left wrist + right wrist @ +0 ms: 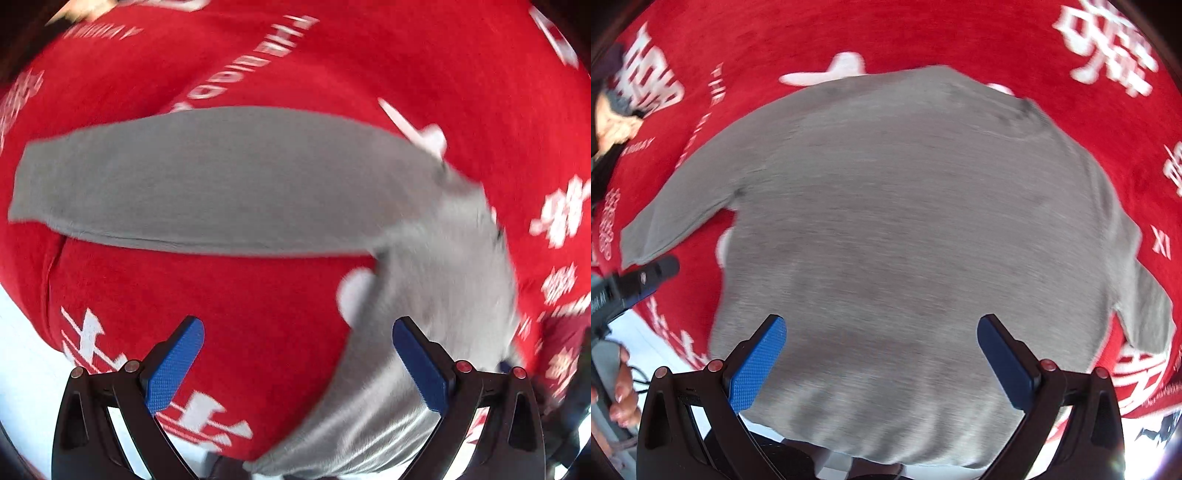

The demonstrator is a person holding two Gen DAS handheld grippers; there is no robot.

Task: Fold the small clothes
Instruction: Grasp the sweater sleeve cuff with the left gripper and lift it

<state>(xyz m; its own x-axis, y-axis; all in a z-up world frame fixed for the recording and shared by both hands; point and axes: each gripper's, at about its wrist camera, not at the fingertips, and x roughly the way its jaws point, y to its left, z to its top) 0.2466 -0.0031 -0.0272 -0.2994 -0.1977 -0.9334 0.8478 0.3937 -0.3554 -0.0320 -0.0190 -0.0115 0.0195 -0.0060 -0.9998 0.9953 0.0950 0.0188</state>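
Observation:
A small grey long-sleeved shirt [908,229] lies flat on a red cloth, sleeves spread out to both sides. In the left wrist view its left sleeve [207,181] stretches across the middle and the body runs down the right. My left gripper [297,328] is open and empty, above the red cloth just below that sleeve. My right gripper [881,326] is open and empty, hovering over the lower part of the shirt's body. The left gripper also shows at the left edge of the right wrist view [646,277], near the sleeve's cuff.
The red cloth [768,40] with white printed characters covers the work surface. A white surface [22,354] shows beyond its near edge. The person's hand [622,387] holds the left gripper's handle at the lower left of the right wrist view.

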